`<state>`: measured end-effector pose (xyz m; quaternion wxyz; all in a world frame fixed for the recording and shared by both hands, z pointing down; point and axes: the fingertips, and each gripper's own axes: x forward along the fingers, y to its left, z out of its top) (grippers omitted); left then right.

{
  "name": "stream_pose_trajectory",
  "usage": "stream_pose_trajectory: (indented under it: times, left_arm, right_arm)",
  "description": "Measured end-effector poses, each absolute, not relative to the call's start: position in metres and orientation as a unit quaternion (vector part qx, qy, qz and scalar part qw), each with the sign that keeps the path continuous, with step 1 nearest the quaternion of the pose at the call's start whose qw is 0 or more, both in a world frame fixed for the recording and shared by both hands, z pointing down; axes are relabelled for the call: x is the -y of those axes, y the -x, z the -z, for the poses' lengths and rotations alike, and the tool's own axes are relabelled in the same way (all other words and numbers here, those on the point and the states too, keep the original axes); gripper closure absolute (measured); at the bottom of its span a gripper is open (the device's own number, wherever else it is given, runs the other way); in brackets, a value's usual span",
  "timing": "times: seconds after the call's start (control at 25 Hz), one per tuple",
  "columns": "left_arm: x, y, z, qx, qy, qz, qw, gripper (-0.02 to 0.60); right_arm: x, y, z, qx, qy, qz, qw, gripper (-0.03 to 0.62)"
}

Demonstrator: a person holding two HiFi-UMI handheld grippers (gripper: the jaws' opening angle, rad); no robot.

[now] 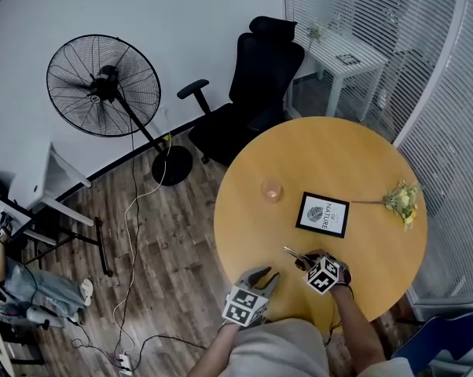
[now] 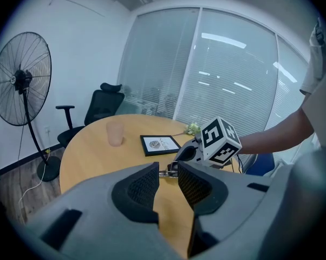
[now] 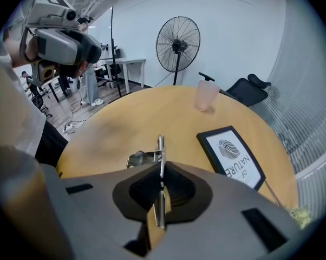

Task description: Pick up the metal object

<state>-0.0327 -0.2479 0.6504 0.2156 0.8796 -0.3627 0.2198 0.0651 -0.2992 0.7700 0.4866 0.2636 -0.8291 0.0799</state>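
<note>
The metal object (image 3: 161,150), a thin shiny piece with a flat clip-like part on its left, stands edge-on between the pads of my right gripper (image 3: 161,186), which is shut on it. In the head view it pokes out (image 1: 293,252) ahead of the right gripper (image 1: 303,261) near the front of the round wooden table (image 1: 331,148). Whether it touches the tabletop I cannot tell. My left gripper (image 1: 264,276) sits a little to the left at the table's front edge, open with nothing between its pads. The left gripper view shows the object (image 2: 165,172) beyond the left gripper (image 2: 168,186).
A pink cup (image 1: 272,190) and a black-framed print (image 1: 323,214) lie mid-table. A sprig of flowers (image 1: 401,201) lies at the right edge. Off the table are a black office chair (image 1: 244,100), a standing fan (image 1: 103,85) and a white side table (image 1: 342,61).
</note>
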Motion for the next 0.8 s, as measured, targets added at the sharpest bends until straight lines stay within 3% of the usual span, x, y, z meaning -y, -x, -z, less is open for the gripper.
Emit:
stream_pose_trajectory:
  times: [0.8]
  left_arm:
    - [0.242,0.032,-0.654,0.360,-0.879,-0.232,0.211,0.472]
  right_arm:
    - [0.296,-0.046,-0.746,0.846,-0.281,-0.084,0.445,0.595]
